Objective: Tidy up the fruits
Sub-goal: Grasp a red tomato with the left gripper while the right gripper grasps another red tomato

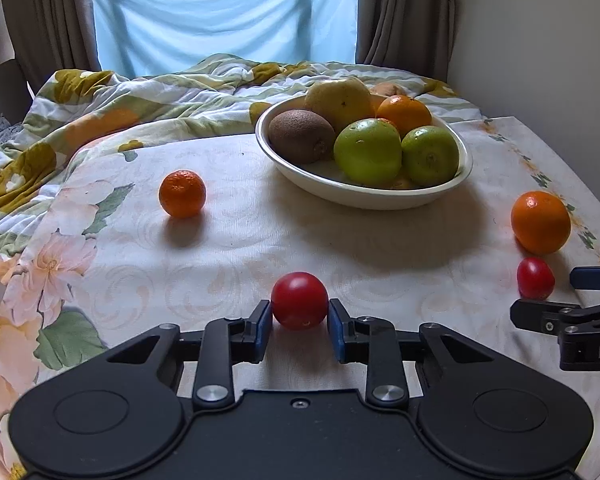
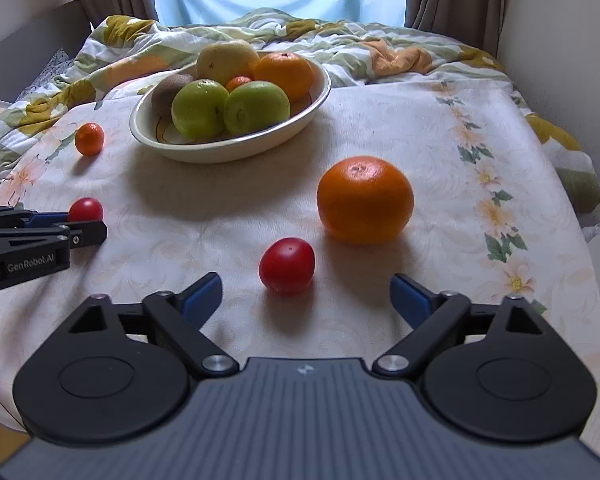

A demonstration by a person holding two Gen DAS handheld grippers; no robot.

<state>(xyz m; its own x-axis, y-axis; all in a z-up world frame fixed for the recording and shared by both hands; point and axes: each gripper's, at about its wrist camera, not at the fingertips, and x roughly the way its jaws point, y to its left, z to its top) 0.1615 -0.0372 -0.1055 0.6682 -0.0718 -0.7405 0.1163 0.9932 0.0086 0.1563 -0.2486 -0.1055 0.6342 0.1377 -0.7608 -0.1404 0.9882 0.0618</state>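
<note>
My left gripper [image 1: 300, 312] is shut on a round red tomato [image 1: 300, 300], which rests on the flowered cloth; both blue pads press its sides. A second, egg-shaped tomato [image 2: 287, 266] lies just ahead of my right gripper [image 2: 306, 294], whose fingers stand wide open and touch nothing. A large orange [image 2: 365, 200] sits beyond that tomato, a little to the right. A small mandarin [image 1: 182, 193] lies alone to the left of the cream bowl [image 1: 380, 200]. The bowl holds a kiwi, a yellow fruit, an orange and two green apples.
A crumpled floral quilt [image 1: 100, 112] is bunched behind the bowl, under brown curtains and a blue cloth over the window. A pale wall [image 1: 540, 40] stands close on the right. The cloth drops away at the right edge [image 2: 572, 184].
</note>
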